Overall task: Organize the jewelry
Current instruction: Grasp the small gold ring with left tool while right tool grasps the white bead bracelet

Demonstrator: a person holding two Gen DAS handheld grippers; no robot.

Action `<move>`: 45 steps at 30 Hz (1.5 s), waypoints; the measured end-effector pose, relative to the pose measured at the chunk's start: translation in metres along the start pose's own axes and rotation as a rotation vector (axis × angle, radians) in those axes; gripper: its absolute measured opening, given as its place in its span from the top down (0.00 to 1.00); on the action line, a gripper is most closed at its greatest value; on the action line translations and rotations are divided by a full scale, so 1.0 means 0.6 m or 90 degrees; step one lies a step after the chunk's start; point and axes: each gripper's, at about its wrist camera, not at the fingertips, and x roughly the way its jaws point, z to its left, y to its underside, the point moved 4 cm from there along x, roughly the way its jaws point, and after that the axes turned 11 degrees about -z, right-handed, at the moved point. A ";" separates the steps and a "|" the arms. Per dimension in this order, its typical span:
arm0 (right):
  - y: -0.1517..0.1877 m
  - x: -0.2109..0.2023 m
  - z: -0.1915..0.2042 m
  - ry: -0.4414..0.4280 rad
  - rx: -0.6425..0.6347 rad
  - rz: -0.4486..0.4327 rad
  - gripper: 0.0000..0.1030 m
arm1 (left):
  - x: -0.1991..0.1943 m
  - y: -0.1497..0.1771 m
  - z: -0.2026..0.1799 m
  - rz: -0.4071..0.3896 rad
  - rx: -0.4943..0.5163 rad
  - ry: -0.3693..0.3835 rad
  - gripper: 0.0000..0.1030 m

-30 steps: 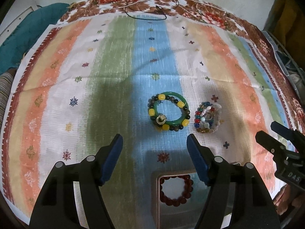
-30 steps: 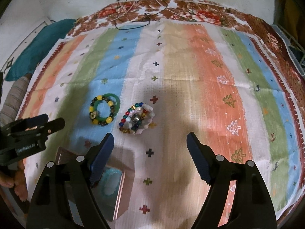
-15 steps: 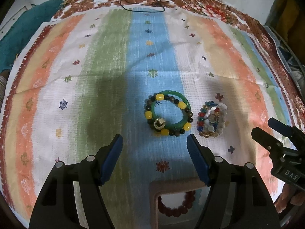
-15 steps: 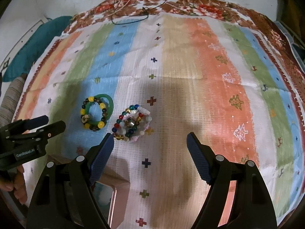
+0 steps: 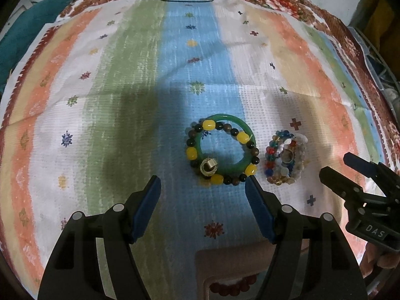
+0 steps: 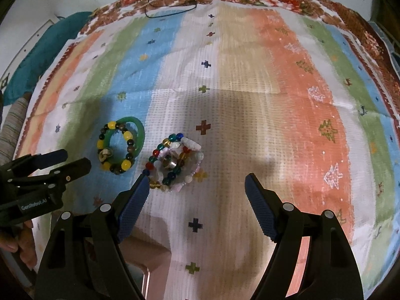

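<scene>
Striped cloth [image 5: 140, 80]: both tools, left [image 5: 203, 189] and right [image 6: 197, 188], gape empty, now nearer bangle [image 5: 221, 149] and bead pile [image 6: 176, 161]; pickup looks imminent.

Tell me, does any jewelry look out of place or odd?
Yes. The pieces lie stacked: a beaded bracelet across the green bangle, with a metal ring on top. Another ring sits inside the mixed bead pile.
</scene>
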 end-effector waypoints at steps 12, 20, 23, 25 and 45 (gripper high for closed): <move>-0.010 0.028 0.003 0.003 -0.003 0.018 0.24 | 0.027 -0.004 -0.003 0.020 0.007 0.012 0.32; -0.015 0.042 0.015 0.008 -0.029 0.025 0.24 | 0.041 -0.007 -0.003 0.037 -0.013 0.046 0.41; -0.018 0.047 0.015 0.007 -0.027 0.026 0.24 | 0.047 -0.008 -0.009 0.041 -0.002 0.051 0.46; -0.019 0.051 0.014 0.006 -0.025 0.029 0.24 | 0.051 -0.007 -0.015 0.046 0.005 0.053 0.53; -0.021 0.093 0.022 -0.025 -0.022 0.057 0.66 | 0.073 -0.010 -0.021 0.047 0.045 0.024 0.66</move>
